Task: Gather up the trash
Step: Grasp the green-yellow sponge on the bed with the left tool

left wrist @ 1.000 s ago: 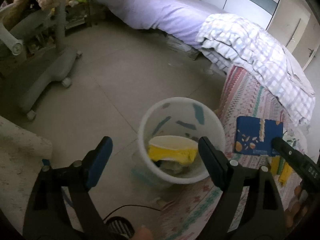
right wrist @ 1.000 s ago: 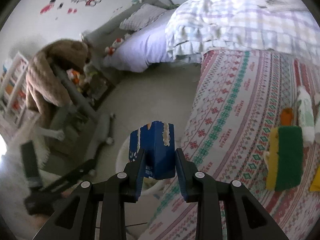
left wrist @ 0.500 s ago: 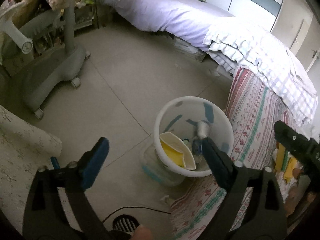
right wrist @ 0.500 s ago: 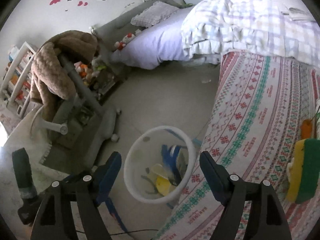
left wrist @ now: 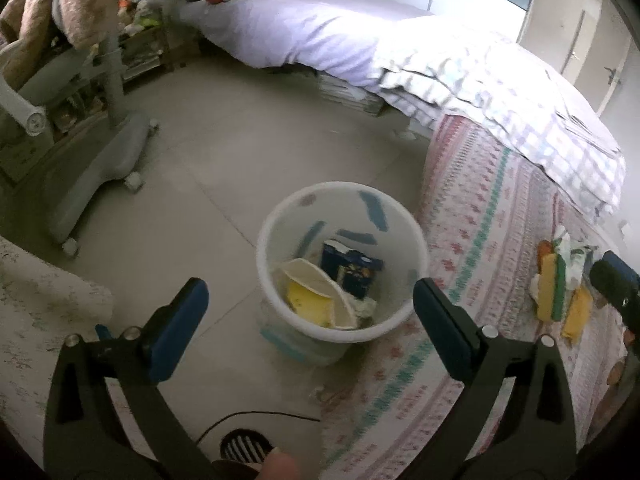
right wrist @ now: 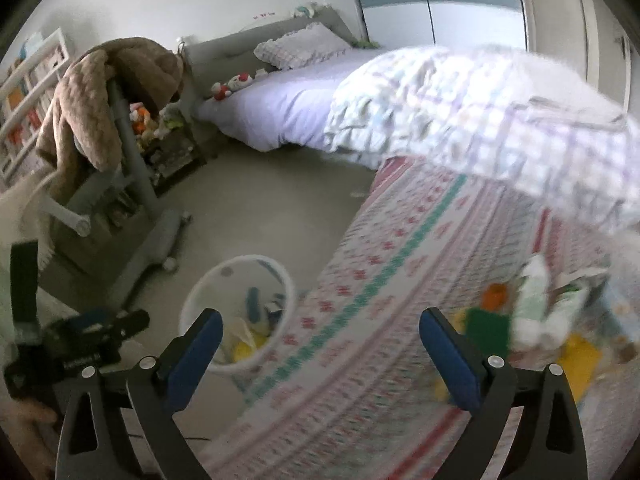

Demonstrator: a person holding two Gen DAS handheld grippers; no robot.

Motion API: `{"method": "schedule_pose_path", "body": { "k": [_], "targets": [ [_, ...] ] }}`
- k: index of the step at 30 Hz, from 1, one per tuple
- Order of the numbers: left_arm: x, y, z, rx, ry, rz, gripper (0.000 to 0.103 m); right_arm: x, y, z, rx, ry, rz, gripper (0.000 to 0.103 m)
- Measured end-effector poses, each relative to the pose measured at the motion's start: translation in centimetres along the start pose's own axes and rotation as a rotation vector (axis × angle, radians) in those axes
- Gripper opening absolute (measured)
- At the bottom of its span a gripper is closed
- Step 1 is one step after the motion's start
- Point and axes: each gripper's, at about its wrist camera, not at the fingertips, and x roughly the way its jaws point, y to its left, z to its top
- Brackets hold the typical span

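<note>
A white bin (left wrist: 280,208) stands on the floor against the patterned bedspread (left wrist: 480,220). Inside it lie a blue box (left wrist: 352,272) and a cream and yellow container (left wrist: 316,300). My left gripper (left wrist: 310,292) hovers over the bin, its jaws opening with nothing between them. My right gripper (right wrist: 320,320) is over the bedspread between the bin (right wrist: 224,276) and a trash pile. Its jaws are opening and hold nothing. The pile holds a green piece (right wrist: 488,328), a white wrapper (right wrist: 532,292) and yellow scraps (left wrist: 554,288).
A grey wheeled chair base (left wrist: 104,160) stands left of the bin, with a brown blanket (right wrist: 100,92) draped over the chair. A bed with a purple sheet (left wrist: 320,28) and a checked quilt (left wrist: 500,92) lies behind. A dark cable (left wrist: 256,416) runs across the floor.
My right gripper let go of the blue box, which now lies in the bin, then opened wide and swung right toward the trash pile. My left gripper widened and shifted a little.
</note>
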Motion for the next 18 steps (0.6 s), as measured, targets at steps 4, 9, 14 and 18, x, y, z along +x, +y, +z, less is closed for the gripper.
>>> {"method": "schedule_pose_path", "body": {
  "k": [4,9,14,18],
  "targets": [
    [0.0,-2.5,-0.5,0.015,0.014,-0.028,0.102,-1.5,-1.8,-0.6,-0.023,-0.010,-0.045,0.103],
    [-0.3,-5.4,-1.1,0.034,0.015,-0.062,0.102,-3.1,-5.9,-1.6,0.074,-0.003,-0.046,0.103],
    [-0.9,-7.5,-1.2,0.048,-0.022,-0.070,0.102,-3.5,-9.7,-2.9,0.122,0.020,-0.147,0.103],
    [-0.8,-9.2,-1.4,0.050,-0.028,-0.089,0.102,-3.6,-12.2,-4.0,0.133,0.067,-0.198,0.103]
  ]
}}
